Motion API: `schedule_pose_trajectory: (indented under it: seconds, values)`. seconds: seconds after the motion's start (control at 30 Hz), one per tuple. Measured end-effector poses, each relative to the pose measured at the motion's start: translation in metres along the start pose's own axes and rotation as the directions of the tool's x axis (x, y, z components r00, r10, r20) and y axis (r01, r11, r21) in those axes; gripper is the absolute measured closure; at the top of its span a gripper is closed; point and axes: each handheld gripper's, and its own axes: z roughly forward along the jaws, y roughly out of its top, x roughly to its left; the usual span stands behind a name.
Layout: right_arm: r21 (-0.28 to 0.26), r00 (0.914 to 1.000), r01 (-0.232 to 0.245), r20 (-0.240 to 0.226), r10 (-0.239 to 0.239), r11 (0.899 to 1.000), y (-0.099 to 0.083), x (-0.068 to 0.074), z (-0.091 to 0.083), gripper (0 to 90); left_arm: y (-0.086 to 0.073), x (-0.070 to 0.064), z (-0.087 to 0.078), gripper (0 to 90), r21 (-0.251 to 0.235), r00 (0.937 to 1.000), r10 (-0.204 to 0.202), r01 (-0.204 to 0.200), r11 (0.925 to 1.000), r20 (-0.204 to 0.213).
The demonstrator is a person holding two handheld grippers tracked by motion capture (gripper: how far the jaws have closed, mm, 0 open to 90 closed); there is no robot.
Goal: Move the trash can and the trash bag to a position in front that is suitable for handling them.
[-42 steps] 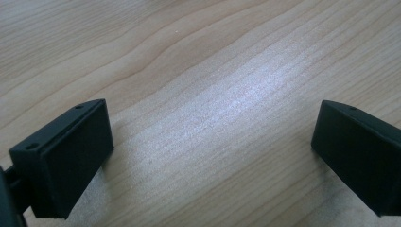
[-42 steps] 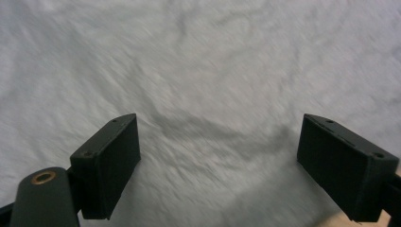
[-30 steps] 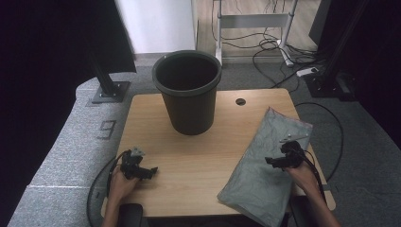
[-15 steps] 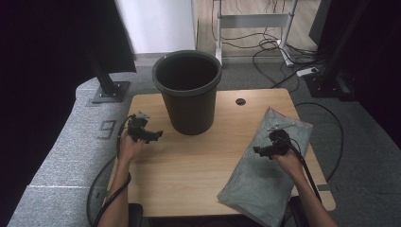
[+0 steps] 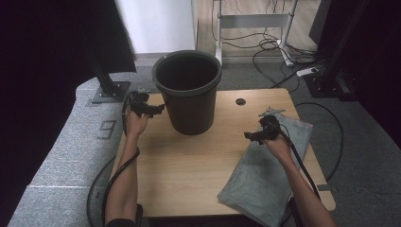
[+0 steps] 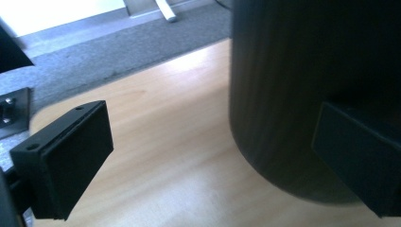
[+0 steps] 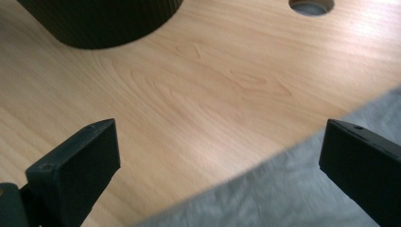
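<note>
A black plastic bin (image 5: 188, 90) stands upright on the wooden table (image 5: 189, 175), toward its far side. A flat grey bag (image 5: 269, 179) lies on the table's right part, reaching over the near edge. My left gripper (image 5: 158, 109) is open just left of the bin; in the left gripper view the bin's wall (image 6: 293, 85) stands close ahead on the right, with nothing between the jaws. My right gripper (image 5: 248, 135) is open above the bag's far left edge; the right gripper view has bare wood ahead and the bag (image 7: 293, 194) below the jaws.
A round cable hole (image 5: 240, 101) pierces the table behind the right gripper. A monitor stand base (image 5: 109, 91) sits on the grey floor at left, and cables (image 5: 279, 47) and a metal frame lie beyond the table.
Both grippers have moved away from me across the table: the left one from the near left corner up beside the bin, the right one leftward and forward to the bag's far left edge.
</note>
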Motion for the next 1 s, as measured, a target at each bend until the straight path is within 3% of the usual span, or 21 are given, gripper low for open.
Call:
schedule_pose_trajectory:
  seconds: [0.23, 0.33, 0.37, 0.43, 0.53, 0.63, 0.8, 1.0]
  values:
    - [0.005, 0.9996, 0.026, 0.005, -0.026, 1.000, 0.019, 0.002, 0.010, 0.0, 0.010, 0.005, 0.004, 0.0, -0.007, 0.9997, 0.002, -0.003, 1.0000, -0.026]
    - [0.008, 0.9996, 0.026, 0.009, -0.026, 1.000, 0.023, 0.001, 0.013, 0.0, 0.009, -0.006, 0.006, 0.0, -0.025, 0.9999, 0.012, -0.012, 0.9996, -0.010]
    - [0.010, 0.9995, 0.029, 0.011, -0.029, 1.000, 0.027, 0.001, 0.016, 0.0, 0.008, -0.018, 0.009, 0.0, -0.048, 0.9993, 0.024, -0.023, 0.9986, 0.027]
    - [0.007, 0.9997, 0.023, 0.000, -0.023, 1.000, 0.030, 0.002, 0.020, 0.0, 0.010, -0.031, 0.011, 0.0, -0.062, 0.9949, 0.077, -0.073, 0.9954, 0.065]
    - [0.016, 0.9996, 0.026, -0.005, -0.026, 1.000, 0.035, 0.003, 0.026, 0.0, 0.016, -0.036, 0.012, 0.0, -0.054, 0.9918, 0.116, -0.113, 0.9921, 0.054]
    - [0.013, 0.9993, 0.036, 0.005, -0.036, 0.999, 0.042, 0.002, 0.029, 0.0, 0.024, -0.025, 0.013, 0.0, -0.040, 0.9955, 0.090, -0.089, 0.9953, 0.029]
    - [0.008, 0.9987, 0.041, 0.029, -0.041, 0.999, 0.057, -0.001, 0.035, 0.0, 0.037, -0.010, 0.019, 0.0, -0.074, 0.9988, 0.032, -0.029, 0.9969, 0.038]
    - [-0.008, 0.9987, 0.028, 0.042, -0.028, 1.000, 0.069, -0.006, 0.039, 0.0, 0.045, -0.014, 0.031, 0.0, -0.070, 0.9983, 0.051, -0.049, 0.9964, 0.026]
